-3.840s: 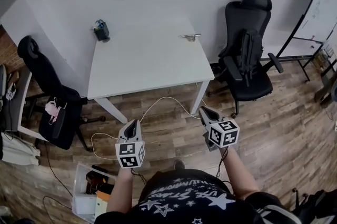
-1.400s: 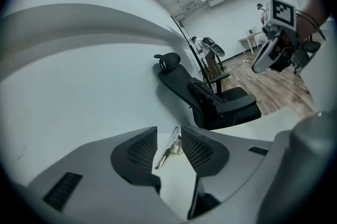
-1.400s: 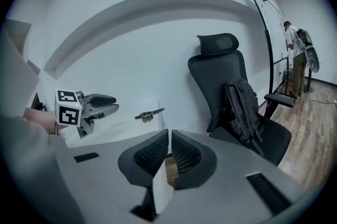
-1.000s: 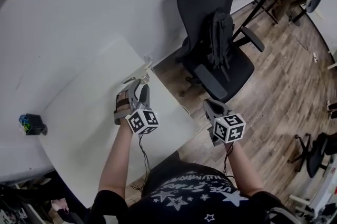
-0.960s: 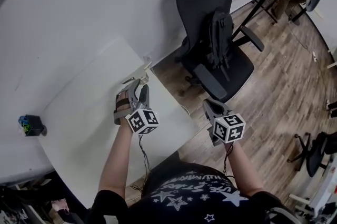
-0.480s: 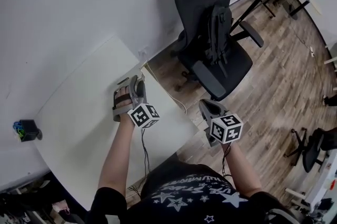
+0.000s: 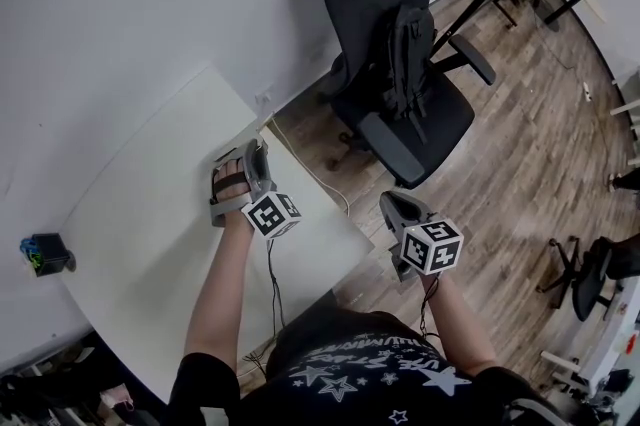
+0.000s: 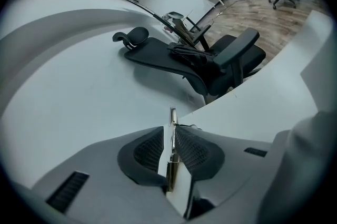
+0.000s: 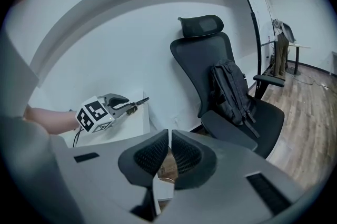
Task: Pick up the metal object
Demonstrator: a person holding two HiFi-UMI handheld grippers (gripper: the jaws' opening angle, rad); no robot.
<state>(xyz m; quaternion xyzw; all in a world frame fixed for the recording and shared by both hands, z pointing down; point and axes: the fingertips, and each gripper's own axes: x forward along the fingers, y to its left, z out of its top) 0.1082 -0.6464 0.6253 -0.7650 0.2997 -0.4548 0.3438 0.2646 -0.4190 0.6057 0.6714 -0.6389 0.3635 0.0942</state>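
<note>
The metal object (image 8: 172,118) is a thin silvery strip at the far corner of the white table (image 7: 150,244). My left gripper (image 8: 169,136) is over that corner, and its jaws are closing with the strip pinched between the dark pads. In the right gripper view the strip's end (image 9: 139,101) pokes out past the left gripper (image 9: 124,103) towards the wall. In the head view the left gripper (image 7: 240,162) covers most of the strip. My right gripper (image 7: 392,204) hangs off the table over the wooden floor, shut and empty (image 9: 169,136).
A black office chair (image 7: 400,64) with a dark backpack (image 7: 405,44) on its seat stands just right of the table corner. A small black pen holder (image 7: 40,254) sits at the table's far left. A white cable (image 7: 310,174) runs down beside the table.
The left gripper's jaws have closed round the metal strip at the table corner. The right gripper has stayed over the floor.
</note>
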